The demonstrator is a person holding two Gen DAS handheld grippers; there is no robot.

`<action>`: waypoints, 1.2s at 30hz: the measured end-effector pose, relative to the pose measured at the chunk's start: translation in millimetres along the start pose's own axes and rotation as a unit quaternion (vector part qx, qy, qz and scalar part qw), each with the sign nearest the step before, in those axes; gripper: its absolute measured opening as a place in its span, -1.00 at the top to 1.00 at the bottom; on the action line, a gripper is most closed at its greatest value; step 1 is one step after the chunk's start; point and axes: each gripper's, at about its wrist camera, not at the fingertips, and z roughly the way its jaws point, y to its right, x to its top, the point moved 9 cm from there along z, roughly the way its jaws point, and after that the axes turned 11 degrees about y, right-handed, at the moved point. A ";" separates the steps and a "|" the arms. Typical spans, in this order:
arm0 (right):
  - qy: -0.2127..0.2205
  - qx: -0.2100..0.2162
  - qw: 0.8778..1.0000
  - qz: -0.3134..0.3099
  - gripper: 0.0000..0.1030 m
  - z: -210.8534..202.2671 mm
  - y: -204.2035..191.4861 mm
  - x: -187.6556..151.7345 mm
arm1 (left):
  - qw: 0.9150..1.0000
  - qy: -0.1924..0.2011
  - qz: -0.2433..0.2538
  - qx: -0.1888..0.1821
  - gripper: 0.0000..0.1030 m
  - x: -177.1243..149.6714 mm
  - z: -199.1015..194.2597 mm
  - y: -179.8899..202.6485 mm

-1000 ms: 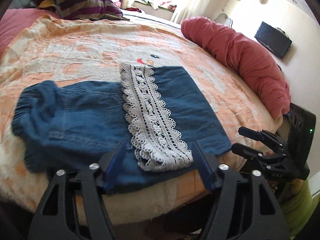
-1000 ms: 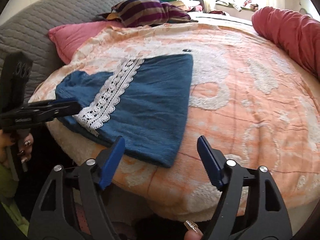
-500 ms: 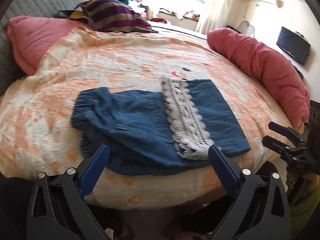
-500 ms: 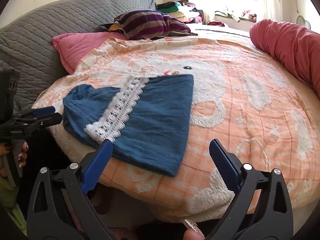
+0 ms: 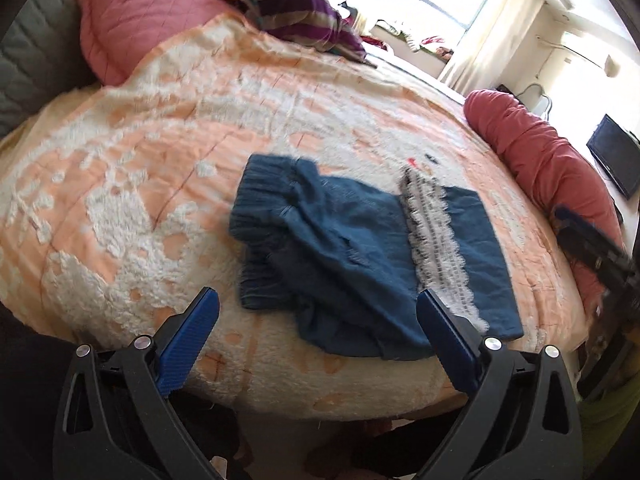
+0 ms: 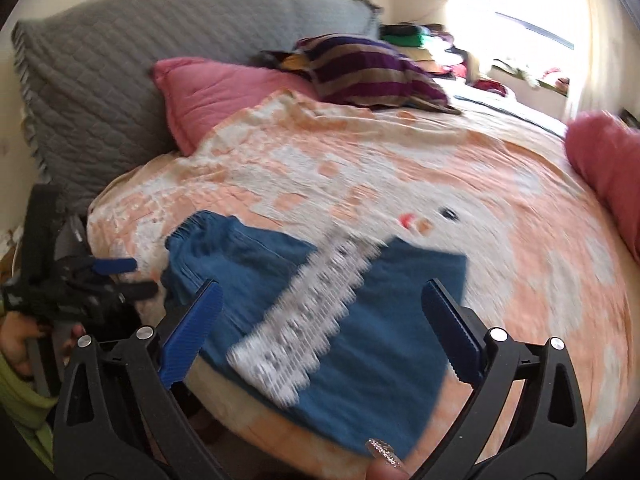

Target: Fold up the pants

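The blue denim pants (image 5: 352,256) lie folded on the orange-and-white bedspread (image 5: 160,184), near its front edge, with a white lace trim (image 5: 432,240) across them. They also show in the right wrist view (image 6: 384,320), blurred. My left gripper (image 5: 318,344) is open and empty, held back from the bed edge in front of the pants. My right gripper (image 6: 320,332) is open and empty, just above the pants' near edge. Each gripper shows at the side of the other's view, the right one (image 5: 592,248) and the left one (image 6: 112,276).
A pink pillow (image 6: 216,96) and a striped cushion (image 6: 368,68) lie at the head of the bed against a grey quilted headboard (image 6: 100,80). A red bolster (image 5: 544,168) runs along the far right side. A dark screen (image 5: 612,156) hangs on the wall.
Both grippers have pulled back from the pants and swung left, so the pants sit further into the views. The pants have not moved. Both grippers stay open.
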 end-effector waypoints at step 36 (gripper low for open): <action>-0.190 0.237 0.952 -0.047 0.46 209.3 -150.0 -11.1 | 0.992 -0.001 -0.107 -0.069 -0.91 -11.7 42.1 -7.8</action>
